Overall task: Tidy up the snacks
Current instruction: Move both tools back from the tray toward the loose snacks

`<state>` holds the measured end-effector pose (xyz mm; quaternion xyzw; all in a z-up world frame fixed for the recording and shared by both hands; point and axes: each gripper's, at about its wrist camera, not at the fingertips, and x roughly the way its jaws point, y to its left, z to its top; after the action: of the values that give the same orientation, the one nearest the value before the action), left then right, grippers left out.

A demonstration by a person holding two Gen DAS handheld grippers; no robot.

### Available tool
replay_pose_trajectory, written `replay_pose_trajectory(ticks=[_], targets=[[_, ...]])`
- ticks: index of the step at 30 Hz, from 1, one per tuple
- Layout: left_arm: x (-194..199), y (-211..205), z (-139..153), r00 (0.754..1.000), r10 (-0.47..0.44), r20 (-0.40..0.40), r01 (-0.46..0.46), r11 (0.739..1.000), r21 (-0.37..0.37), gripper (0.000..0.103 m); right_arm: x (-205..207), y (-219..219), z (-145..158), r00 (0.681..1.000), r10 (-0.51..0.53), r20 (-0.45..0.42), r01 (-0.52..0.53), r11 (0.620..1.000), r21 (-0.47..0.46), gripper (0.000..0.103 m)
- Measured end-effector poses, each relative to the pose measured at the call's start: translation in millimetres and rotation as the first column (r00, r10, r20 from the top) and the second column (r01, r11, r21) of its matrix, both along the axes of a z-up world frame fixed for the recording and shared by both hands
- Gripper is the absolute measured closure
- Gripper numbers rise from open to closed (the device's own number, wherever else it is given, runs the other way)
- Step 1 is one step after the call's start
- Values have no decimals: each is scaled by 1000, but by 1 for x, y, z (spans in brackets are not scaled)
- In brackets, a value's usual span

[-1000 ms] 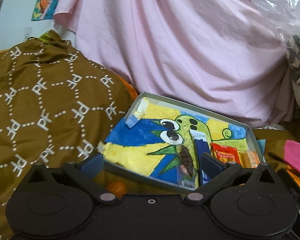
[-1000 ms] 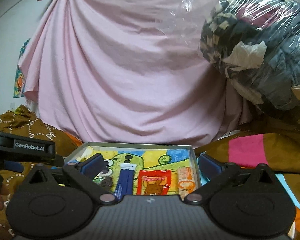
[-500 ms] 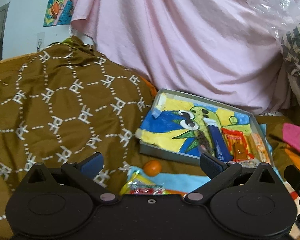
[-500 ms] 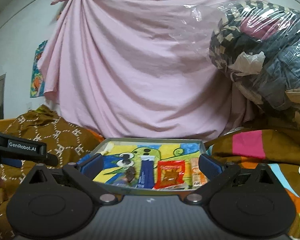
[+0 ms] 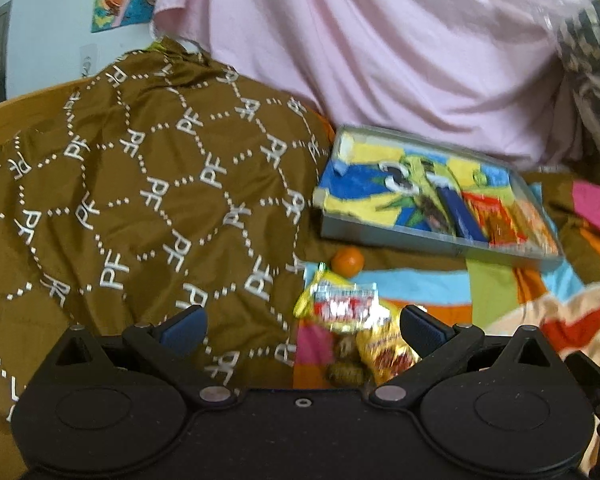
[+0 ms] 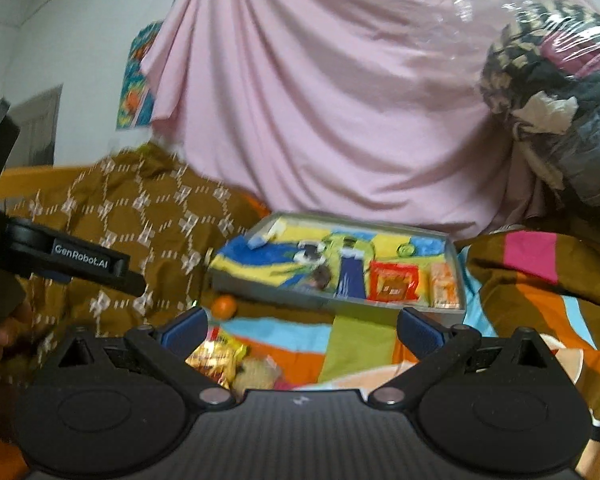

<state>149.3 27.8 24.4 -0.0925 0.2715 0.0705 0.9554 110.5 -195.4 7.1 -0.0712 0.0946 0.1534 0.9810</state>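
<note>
A shallow grey box [image 5: 384, 236] [image 6: 292, 298] with a painted cartoon bottom lies on the bed. It holds a dark snack, a blue packet [image 5: 458, 212] [image 6: 350, 276], a red packet [image 5: 496, 220] [image 6: 394, 282] and an orange packet [image 6: 444, 288] in a row at its right end. In front of the box sit a small orange fruit [image 5: 347, 259] [image 6: 225, 306] and a pile of yellow and red snack packets [image 5: 352, 312] [image 6: 220, 356]. My left gripper [image 5: 302, 326] is open just short of the pile. My right gripper [image 6: 302, 326] is open, with nothing between its fingers, near the same pile.
A brown patterned quilt [image 5: 140, 200] is heaped on the left. A pink sheet [image 5: 380, 48] hangs behind the box. A plastic-wrapped bundle of clothes [image 6: 552, 104] fills the right. The bedspread [image 6: 380, 344] is striped in bright colours. The left gripper's body [image 6: 80, 262] shows in the right wrist view.
Both grippers have pulled back from the box and now look down more. The fruit and the snack pile have come into view in front of them.
</note>
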Motion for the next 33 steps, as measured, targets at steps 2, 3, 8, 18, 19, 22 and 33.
replay_pose_trajectory(ticks=[2, 3, 8, 18, 19, 22, 33], targets=[[-1, -2, -8, 1000, -21, -21, 21, 999, 25, 1, 1, 5, -4, 1000, 9, -21, -10, 1000, -25, 0], [-1, -3, -11, 999, -30, -31, 31, 999, 39, 1, 2, 7, -6, 999, 13, -32, -14, 999, -36, 0], [-3, -4, -29, 996, -71, -60, 76, 993, 92, 1, 11, 17, -19, 995, 25, -100, -33, 996, -84, 0], [10, -2, -55, 981, -155, -118, 172, 973, 155, 1, 29, 39, -47, 977, 55, -205, -96, 976, -194, 0], [12, 0, -57, 979, -161, -123, 179, 972, 151, 1, 32, 42, -49, 975, 60, -215, -105, 973, -203, 0], [17, 3, -61, 975, -177, -136, 196, 971, 136, 1, 39, 50, -59, 968, 72, -241, -128, 966, -224, 0], [24, 0, -69, 968, -199, -150, 221, 963, 153, 1, 60, 70, -81, 949, 128, -288, -204, 946, -251, 5]])
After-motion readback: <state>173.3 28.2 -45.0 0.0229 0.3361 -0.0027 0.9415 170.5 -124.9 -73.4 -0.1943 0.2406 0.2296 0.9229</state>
